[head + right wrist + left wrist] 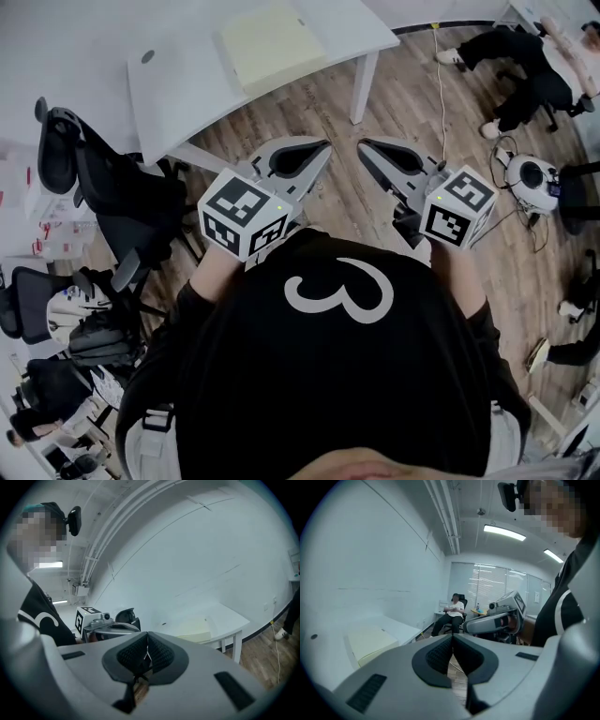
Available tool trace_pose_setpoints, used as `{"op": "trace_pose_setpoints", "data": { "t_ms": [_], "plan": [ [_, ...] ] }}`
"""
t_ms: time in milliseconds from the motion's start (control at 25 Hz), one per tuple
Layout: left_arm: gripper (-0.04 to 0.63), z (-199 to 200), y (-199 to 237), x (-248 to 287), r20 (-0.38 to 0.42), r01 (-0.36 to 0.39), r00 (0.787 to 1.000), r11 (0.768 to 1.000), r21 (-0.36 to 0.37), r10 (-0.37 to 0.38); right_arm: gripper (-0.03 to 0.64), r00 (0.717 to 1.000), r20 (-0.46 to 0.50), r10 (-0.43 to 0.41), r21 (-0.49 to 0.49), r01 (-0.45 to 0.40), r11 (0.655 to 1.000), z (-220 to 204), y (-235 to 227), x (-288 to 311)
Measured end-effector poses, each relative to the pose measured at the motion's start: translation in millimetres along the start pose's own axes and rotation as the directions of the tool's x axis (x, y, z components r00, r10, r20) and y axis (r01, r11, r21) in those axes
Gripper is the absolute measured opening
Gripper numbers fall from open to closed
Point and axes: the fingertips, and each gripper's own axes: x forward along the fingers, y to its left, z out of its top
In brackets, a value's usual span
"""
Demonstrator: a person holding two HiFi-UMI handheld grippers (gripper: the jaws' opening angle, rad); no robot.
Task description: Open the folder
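Observation:
A pale yellow folder (pixel 272 42) lies closed and flat on the white table (pixel 169 84) at the top of the head view. Both grippers hang in front of my chest over the wood floor, short of the table and touching nothing. The left gripper (pixel 322 150) is shut and empty, its tip towards the table's near edge. The right gripper (pixel 366 146), close beside it, is also shut and empty. From the left gripper (pixel 452 637) the folder (pixel 370 644) shows low on the left. From the right gripper (pixel 147 635) the folder (pixel 194 629) lies ahead on the table (pixel 229 617).
Black office chairs (pixel 112 206) crowd the left side by the table's corner. A cable (pixel 441 84) runs along the floor to the right of the table leg (pixel 362 86). A person (pixel 453 611) sits in a chair across the room, and more seated people (pixel 525 66) are at the right.

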Motion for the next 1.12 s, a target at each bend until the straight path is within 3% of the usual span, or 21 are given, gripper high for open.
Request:
{"op": "trace_pose_setpoints", "data": {
  "t_ms": [400, 840, 1120],
  "plan": [
    [0.016, -3.8, 82.5, 19.3, -0.020, -0.014, 1.000, 1.000, -0.026, 0.014, 0.023, 1.000, -0.015, -0.015, 0.061, 0.016, 0.998, 8.5, -51.2, 61.4],
    [0.017, -11.2, 211.9, 52.1, -0.045, -0.026, 0.999, 0.994, -0.110, 0.021, 0.023, 0.996, -0.065, -0.054, 0.137, 0.063, 0.989, 16.5, -124.5, 151.4],
    [0.018, -27.9, 252.0, 70.5, -0.107, -0.042, 0.994, 0.994, -0.098, 0.031, 0.023, 0.995, -0.056, -0.084, 0.164, 0.092, 0.982, 18.6, -156.2, 171.9]
  ]
}}
